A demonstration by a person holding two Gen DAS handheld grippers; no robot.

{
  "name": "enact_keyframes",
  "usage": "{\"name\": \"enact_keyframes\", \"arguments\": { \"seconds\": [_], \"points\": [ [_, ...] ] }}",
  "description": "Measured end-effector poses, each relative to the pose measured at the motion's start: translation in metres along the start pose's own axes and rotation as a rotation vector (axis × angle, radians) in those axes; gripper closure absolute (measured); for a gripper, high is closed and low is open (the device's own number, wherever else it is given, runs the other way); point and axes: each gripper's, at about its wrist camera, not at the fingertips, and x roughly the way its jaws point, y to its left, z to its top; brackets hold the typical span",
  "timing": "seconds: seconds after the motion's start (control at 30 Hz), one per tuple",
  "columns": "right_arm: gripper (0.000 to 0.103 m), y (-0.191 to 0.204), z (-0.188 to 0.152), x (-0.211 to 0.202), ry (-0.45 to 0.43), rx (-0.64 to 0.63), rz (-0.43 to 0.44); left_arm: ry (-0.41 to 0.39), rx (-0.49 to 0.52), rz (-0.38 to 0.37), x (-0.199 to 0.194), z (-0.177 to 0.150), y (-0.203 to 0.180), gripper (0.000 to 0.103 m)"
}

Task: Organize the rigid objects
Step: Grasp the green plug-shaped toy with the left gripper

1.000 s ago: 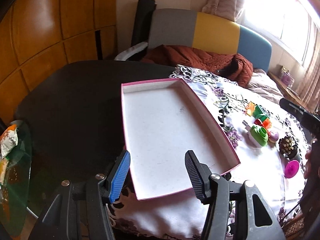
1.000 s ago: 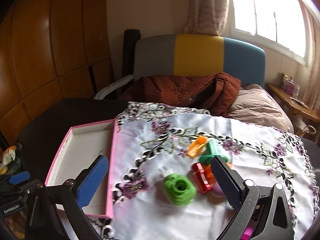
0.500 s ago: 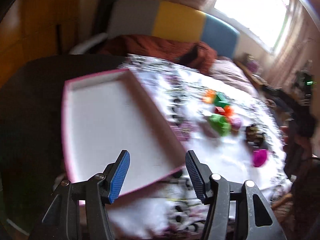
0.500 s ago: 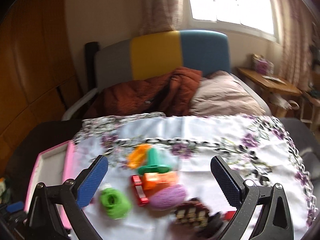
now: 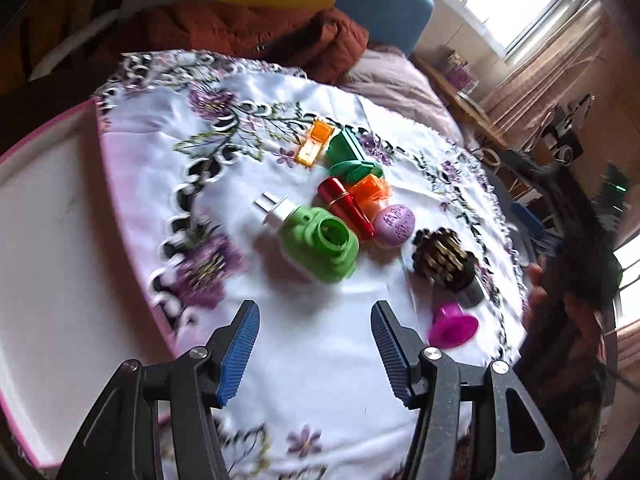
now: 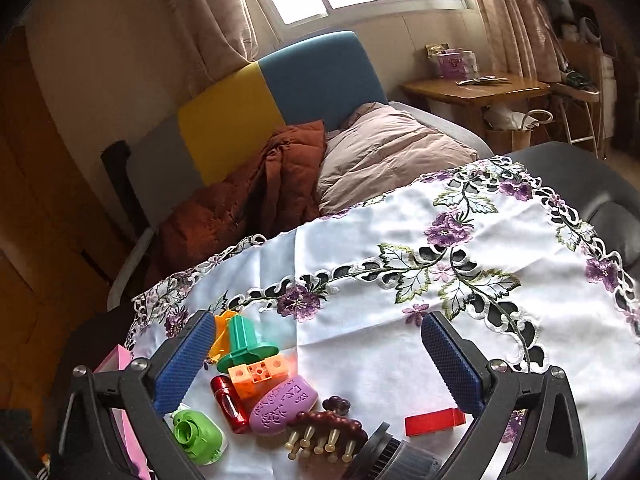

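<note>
A cluster of small toys lies on the white embroidered cloth (image 5: 320,92): a green camera-shaped toy (image 5: 320,244) with a white plug, a red cylinder (image 5: 346,208), an orange block (image 5: 370,192), a green flanged piece (image 5: 350,156), an orange clip (image 5: 316,142), a purple oval (image 5: 394,220), a brown pronged massager (image 5: 444,258) and a magenta piece (image 5: 452,326). My left gripper (image 5: 315,344) hangs open just in front of the green toy, nothing between its pads. My right gripper (image 6: 318,360) is open over the cloth, with the cluster (image 6: 258,374) at its left finger and a red block (image 6: 434,422) at its right.
A white tray with a pink rim (image 5: 48,240) lies left of the cloth. A person's hand (image 5: 560,308) is at the table's right edge. Behind stand a yellow and blue chair (image 6: 280,92) with a rust jacket and a pillow, and a wooden side table (image 6: 476,88).
My left gripper has swung from over the tray to the toy cluster on the right. The right gripper has rolled and shifted right, so the toys now sit at its left finger. Both stayed open.
</note>
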Motion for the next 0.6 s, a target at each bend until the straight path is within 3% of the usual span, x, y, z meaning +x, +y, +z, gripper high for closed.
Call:
{"name": "enact_keyframes", "arguments": {
  "seconds": [0.37,0.47,0.6],
  "points": [
    [0.0,-0.002,0.003,0.004,0.007,0.008,0.034,0.074,-0.154,0.032,0.068,0.04,0.001,0.034],
    [0.0,-0.003,0.003,0.006,0.015,0.009,0.032,0.061,-0.132,0.072,0.077,0.043,-0.004,0.036],
    [0.0,-0.004,0.003,0.007,0.012,0.002,0.012,0.046,-0.014,0.095,0.079,0.042,-0.013,0.039]
  ]
}}
